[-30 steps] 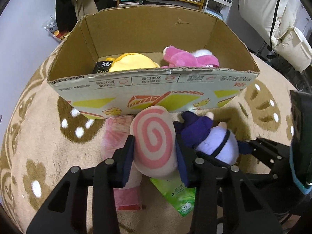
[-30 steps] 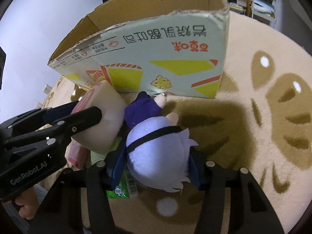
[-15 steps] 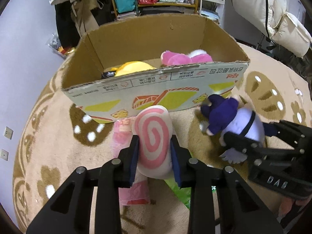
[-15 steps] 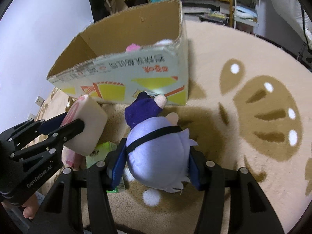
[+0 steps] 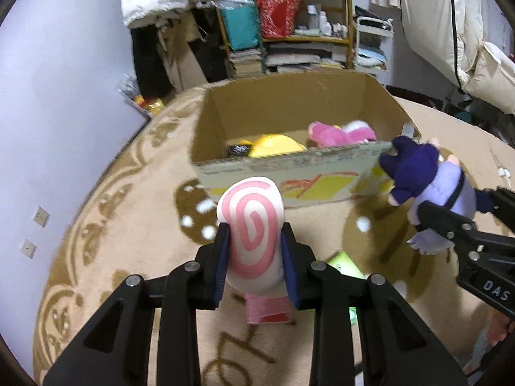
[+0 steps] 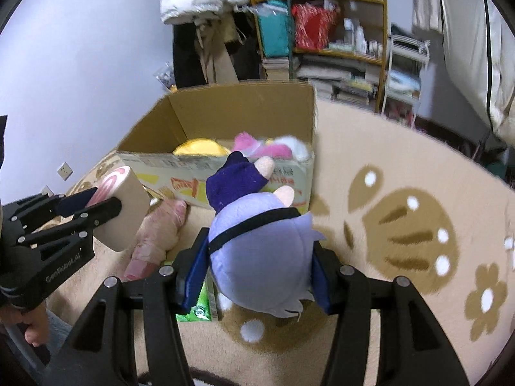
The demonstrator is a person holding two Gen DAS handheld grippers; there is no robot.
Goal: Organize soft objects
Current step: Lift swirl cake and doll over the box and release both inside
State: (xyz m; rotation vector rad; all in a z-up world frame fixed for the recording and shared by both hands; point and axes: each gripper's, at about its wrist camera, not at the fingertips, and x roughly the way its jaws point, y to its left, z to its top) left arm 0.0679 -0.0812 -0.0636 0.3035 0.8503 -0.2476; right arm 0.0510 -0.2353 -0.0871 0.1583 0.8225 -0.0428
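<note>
Swirl cushion [image 5: 251, 225]: pinched tight in left gripper [image 5: 254, 257]
Purple plush [image 6: 257, 244]: squeezed by right gripper [image 6: 256, 276]
Cardboard box [image 5: 289, 167]: just behind both

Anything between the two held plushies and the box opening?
Only the cardboard box's near wall. The spiral plush in the left claw and the purple doll in the right claw sit short of it; neither is over the opening yet.
</note>
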